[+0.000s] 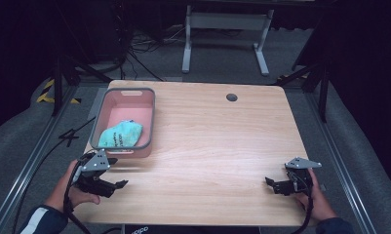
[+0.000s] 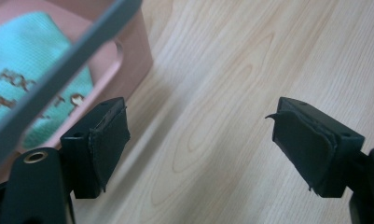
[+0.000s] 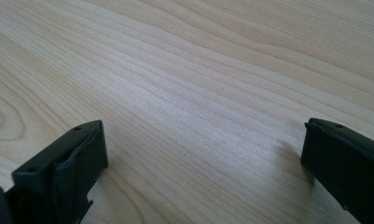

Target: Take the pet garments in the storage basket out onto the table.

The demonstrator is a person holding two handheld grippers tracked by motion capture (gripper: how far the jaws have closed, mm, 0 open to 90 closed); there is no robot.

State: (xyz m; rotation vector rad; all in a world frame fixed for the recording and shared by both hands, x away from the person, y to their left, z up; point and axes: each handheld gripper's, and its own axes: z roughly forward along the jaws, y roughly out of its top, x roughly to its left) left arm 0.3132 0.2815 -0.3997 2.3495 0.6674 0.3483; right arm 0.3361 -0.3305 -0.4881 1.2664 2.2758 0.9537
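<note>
Teal cloth (image 1: 121, 135) lies in the pink bin (image 1: 150, 122) at the worktop's (image 1: 207, 141) far left. My left hand-held gripper (image 1: 119, 185) hovers near it, jaws apart, empty; right hand-held gripper (image 1: 271, 183) likewise apart. Placing looks done; next, I'd withdraw.

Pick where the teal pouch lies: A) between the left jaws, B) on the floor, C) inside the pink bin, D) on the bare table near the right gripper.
C: the teal pouch rests on the bottom of the pink bin, and the left gripper, beside the bin, has nothing between its open jaws.
</note>
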